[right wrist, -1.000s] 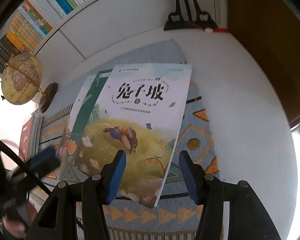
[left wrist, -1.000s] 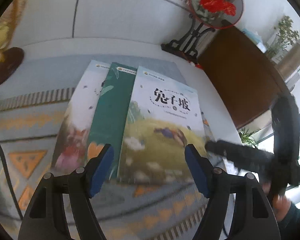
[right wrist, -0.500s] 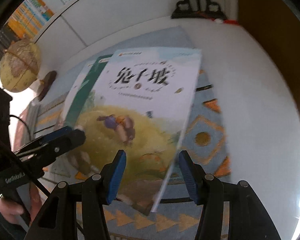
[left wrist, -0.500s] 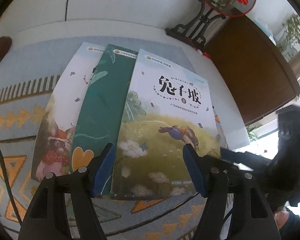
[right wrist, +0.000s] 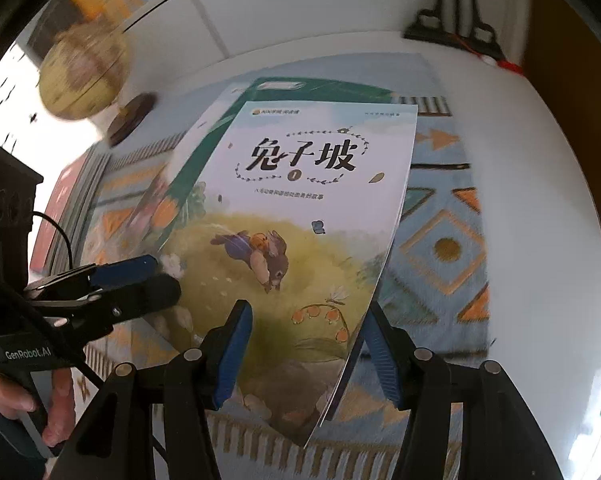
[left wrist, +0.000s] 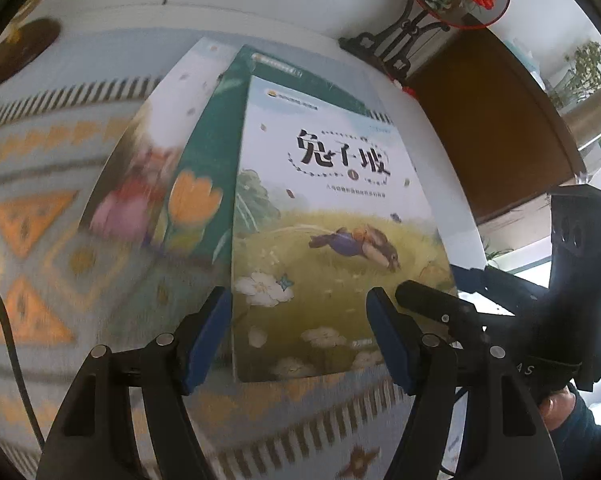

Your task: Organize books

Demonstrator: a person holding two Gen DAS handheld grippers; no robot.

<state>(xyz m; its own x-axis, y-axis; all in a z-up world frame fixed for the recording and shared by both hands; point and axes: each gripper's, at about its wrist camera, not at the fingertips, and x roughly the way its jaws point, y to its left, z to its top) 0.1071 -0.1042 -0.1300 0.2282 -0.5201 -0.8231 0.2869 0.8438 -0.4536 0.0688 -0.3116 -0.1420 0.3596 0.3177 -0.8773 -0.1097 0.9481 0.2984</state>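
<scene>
Three thin picture books lie fanned on a patterned mat. The top one, a rabbit book with a white and yellow cover (left wrist: 332,216) (right wrist: 300,220), overlaps a green book (left wrist: 216,136) (right wrist: 220,120), which overlaps a white book with a pink figure (left wrist: 148,160). My left gripper (left wrist: 298,334) is open, its fingers either side of the rabbit book's near left part. My right gripper (right wrist: 306,354) is open, straddling the book's near right corner, whose edge looks lifted off the mat. Each gripper shows in the other's view.
The blue and orange patterned mat (left wrist: 40,208) (right wrist: 444,248) lies on a white tabletop (right wrist: 540,184). A globe (right wrist: 82,68) stands at the back left, a dark ornament stand (left wrist: 384,44) at the back, a brown cabinet (left wrist: 492,120) to the right, more books (right wrist: 60,208) at the left.
Both grippers have moved in closer to the rabbit book's near edge. The book has shifted and its right edge has risen off the mat; the books beneath show more.
</scene>
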